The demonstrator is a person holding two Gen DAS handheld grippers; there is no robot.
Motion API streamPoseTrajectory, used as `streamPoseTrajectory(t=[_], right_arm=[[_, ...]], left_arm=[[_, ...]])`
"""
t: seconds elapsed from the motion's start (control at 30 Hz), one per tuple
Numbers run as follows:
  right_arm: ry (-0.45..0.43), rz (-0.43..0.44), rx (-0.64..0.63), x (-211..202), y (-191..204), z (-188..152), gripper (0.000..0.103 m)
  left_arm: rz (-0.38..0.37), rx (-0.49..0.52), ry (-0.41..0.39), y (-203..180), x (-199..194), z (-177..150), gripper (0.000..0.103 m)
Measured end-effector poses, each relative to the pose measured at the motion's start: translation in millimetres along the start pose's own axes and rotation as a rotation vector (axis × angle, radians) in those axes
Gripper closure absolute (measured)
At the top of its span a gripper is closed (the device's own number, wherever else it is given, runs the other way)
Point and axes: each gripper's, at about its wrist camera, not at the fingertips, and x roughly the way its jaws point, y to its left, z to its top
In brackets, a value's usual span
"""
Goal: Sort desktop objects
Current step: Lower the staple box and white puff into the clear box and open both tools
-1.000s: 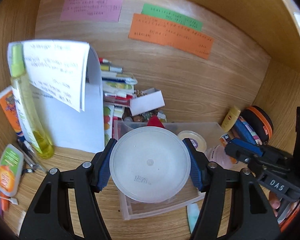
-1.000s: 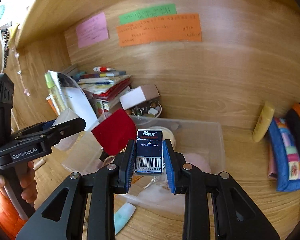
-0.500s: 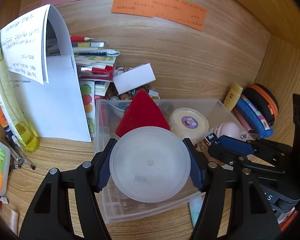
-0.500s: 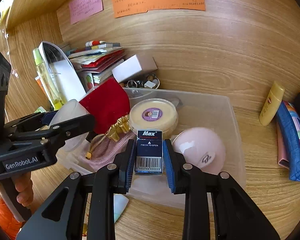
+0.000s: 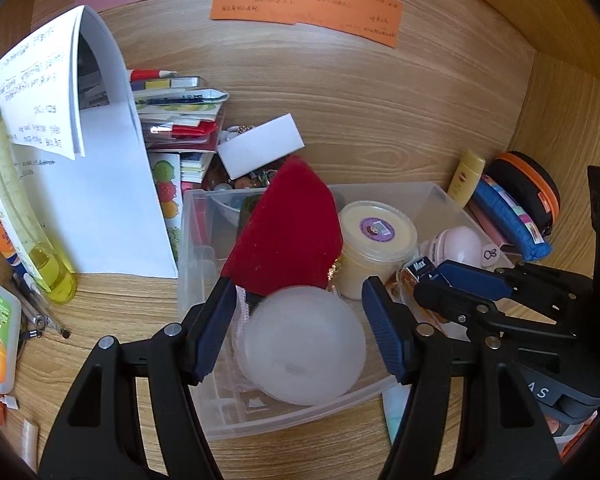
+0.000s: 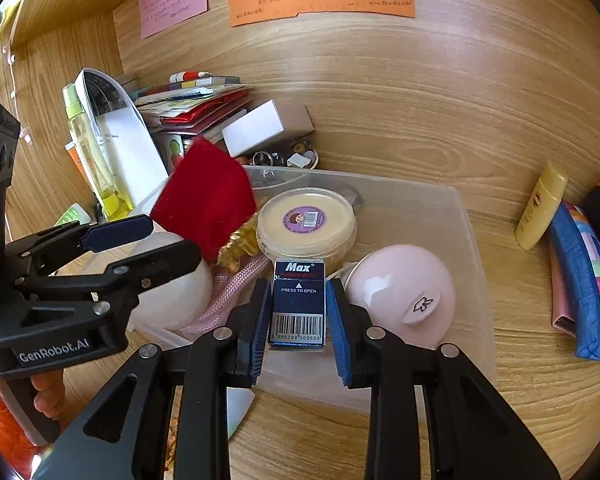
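A clear plastic bin [image 5: 432,196] holds a red pouch [image 5: 288,232], a cream tub [image 5: 376,232] and a pink round case [image 6: 404,296]. A frosted round container [image 5: 304,344] lies in the bin's near left corner, below my left gripper [image 5: 300,284]. The left jaws straddle it with a gap showing at each pad, so that gripper is open. In the right wrist view the container [image 6: 180,292] sits under the left gripper [image 6: 172,236]. My right gripper [image 6: 299,284] is shut on a blue Max staple box [image 6: 299,308], low over the bin beside the pink case.
A curled white sheet [image 5: 100,200], a yellow spray bottle [image 5: 40,240] and stacked booklets crowd the left. Right of the bin lie a yellow tube [image 5: 466,176], a blue pouch [image 5: 512,224] and a black-orange case [image 5: 532,188]. Wooden walls close the back and right.
Both grippers sank toward the bin. The frosted container, earlier wedged between the left pads, now lies lower in the bin, clear of them. The right gripper still grips the staple box.
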Motion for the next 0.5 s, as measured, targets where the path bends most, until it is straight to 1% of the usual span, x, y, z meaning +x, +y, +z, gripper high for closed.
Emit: streamPoseTrajectory(t=[0.03,0.2,0.27,0.33,0.37,0.4,0.5], right_arm=[[-0.002,0.001,0.003,-0.3,-0.3,0.3,0.077],[-0.025,0.016,0.014,-6.3,0.0,1.5,0.063],[-0.042,0.013,0.006,-10.9,2.2,1.2,0.061],[-0.063,0.016,0.005,-16.7,3.9,1.8,0.053],[-0.072,0.018,0.007,-19.1,4.3,1.9,0.047],[-0.079,0.021,0.008,-21.9,4.8,2.1,0.045],[-0.098,0.044,0.005,-29.9,6.4,2.7,0.043]], left_arm=[[0.0,-0.003,-0.001,0.6,-0.2,0.3,0.038],[-0.004,-0.002,-0.012,0.8,-4.3,0.4,0.038],[0.003,0.009,-0.026,-0.5,-8.4,2.6,0.038],[0.021,0.015,-0.045,-1.2,-14.3,5.3,0.037],[0.031,0.016,-0.054,-1.5,-17.8,6.4,0.034],[0.037,0.014,-0.06,-1.6,-21.4,7.1,0.03],[0.063,0.031,-0.084,-4.0,-33.0,6.3,0.03]])
